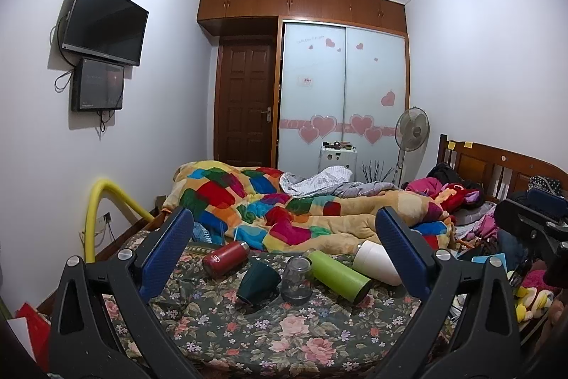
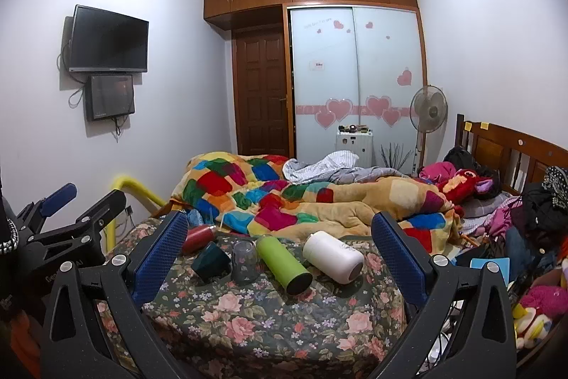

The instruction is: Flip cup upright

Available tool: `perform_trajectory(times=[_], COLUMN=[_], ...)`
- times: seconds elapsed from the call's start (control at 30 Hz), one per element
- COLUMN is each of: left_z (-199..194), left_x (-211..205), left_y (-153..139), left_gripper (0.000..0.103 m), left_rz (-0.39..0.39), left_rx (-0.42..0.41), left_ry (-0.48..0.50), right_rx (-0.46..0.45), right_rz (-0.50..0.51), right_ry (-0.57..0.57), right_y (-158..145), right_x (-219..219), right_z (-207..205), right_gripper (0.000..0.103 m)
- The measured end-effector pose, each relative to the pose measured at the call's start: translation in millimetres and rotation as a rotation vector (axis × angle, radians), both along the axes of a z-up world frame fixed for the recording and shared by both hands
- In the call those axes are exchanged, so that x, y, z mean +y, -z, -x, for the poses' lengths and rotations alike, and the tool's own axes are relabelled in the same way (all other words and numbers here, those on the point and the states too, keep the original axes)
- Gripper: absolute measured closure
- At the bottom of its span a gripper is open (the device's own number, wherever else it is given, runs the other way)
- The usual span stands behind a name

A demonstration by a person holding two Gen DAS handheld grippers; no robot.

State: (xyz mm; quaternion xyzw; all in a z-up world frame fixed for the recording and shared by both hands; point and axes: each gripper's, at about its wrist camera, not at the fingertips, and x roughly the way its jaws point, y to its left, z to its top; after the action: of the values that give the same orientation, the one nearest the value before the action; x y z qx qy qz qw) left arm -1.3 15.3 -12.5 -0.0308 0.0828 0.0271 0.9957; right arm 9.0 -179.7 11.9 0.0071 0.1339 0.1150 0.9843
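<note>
Five drink containers sit in a row on the floral bedsheet (image 1: 284,336), prob. laid out on purpose as flip targets: red bottle (image 1: 225,259), green bottle (image 1: 337,276) & white bottle (image 1: 378,263) on their sides, dark green cup (image 1: 258,280) tipped over, clear glass (image 1: 296,279) mouth-down. Left gripper (image 1: 284,254) & right gripper (image 2: 280,254) both hover w/ fingers spread wide, holding nothing. The cups lie ahead of and between the fingertips, no contact yet, so the approach looks not yet begun.

The left claw (image 1: 284,247) hung wide open above the bed (image 1: 284,336), where a dark green cup (image 1: 258,280) lay tipped beside an upside-down clear glass (image 1: 296,279) and a lime-green bottle (image 1: 337,275).
</note>
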Motion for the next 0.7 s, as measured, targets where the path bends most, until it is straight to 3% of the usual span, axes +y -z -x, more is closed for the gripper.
perform_trajectory(times=[0.3,0.7], left_z=[-46,-158], left_x=[11,34], left_y=[30,138], left_gripper=[0.0,0.0], left_rz=[0.017,-0.012], left_rx=[0.124,0.476], left_ry=[-0.014,-0.02], right_rx=[0.08,0.29], right_rz=[0.029,0.084], right_ry=[0.008,0.017], right_y=[22,75], right_x=[3,8], right_z=[-27,-88], right_gripper=[0.0,0.0])
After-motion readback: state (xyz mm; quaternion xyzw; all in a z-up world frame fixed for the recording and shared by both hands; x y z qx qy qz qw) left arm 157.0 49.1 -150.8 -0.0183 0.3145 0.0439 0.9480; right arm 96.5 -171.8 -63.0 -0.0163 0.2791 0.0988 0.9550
